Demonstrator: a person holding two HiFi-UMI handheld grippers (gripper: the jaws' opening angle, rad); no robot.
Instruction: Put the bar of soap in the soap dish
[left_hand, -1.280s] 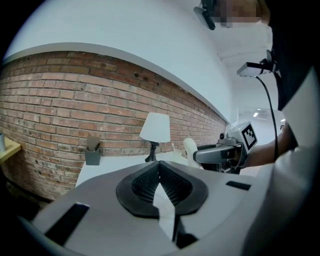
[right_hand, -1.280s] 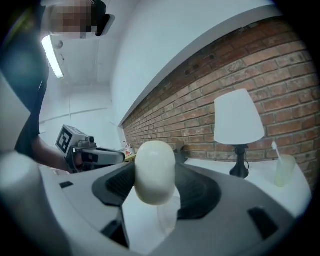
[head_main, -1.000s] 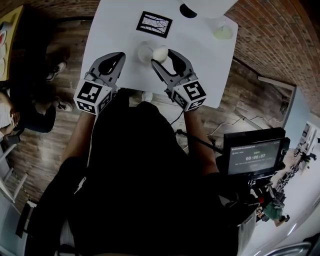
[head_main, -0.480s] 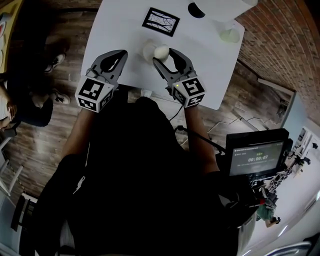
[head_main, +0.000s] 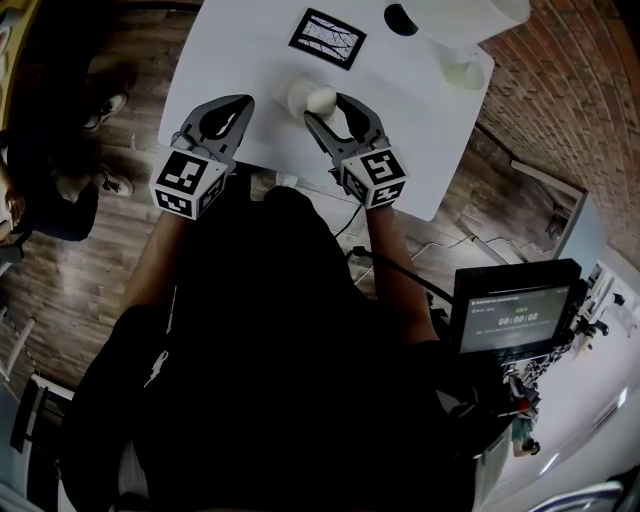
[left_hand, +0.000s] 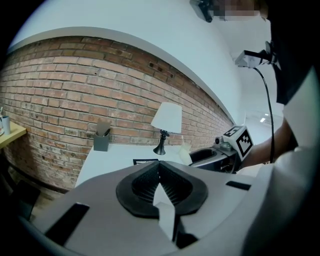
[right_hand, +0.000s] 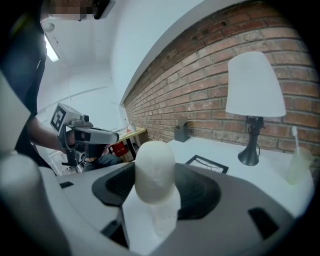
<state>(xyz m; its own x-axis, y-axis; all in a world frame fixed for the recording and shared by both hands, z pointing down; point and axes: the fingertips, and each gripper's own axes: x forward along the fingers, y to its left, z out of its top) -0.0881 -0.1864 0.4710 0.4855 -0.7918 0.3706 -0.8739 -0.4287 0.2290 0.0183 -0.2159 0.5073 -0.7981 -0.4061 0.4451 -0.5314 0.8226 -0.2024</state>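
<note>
Soap (head_main: 321, 99) edged nearer dish (head_main: 297, 97), lengthwise along gripping right tongs (head_main: 326, 108); left tongs (head_main: 244, 101) closed empty.

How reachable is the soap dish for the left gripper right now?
Probably yes: the soap dish sits just right of the left gripper with only white table between; the right gripper, holding the bar of soap, crowds just its far side.

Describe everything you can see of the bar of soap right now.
The off-white, rounded oval bar of soap looks smooth, matte and whole. It stands on end, clamped between the two pads of the right claw, with its rounded end reaching past the tips. It is over the white table, beside a small round white dish. Whether it touches that dish cannot be told.
</note>
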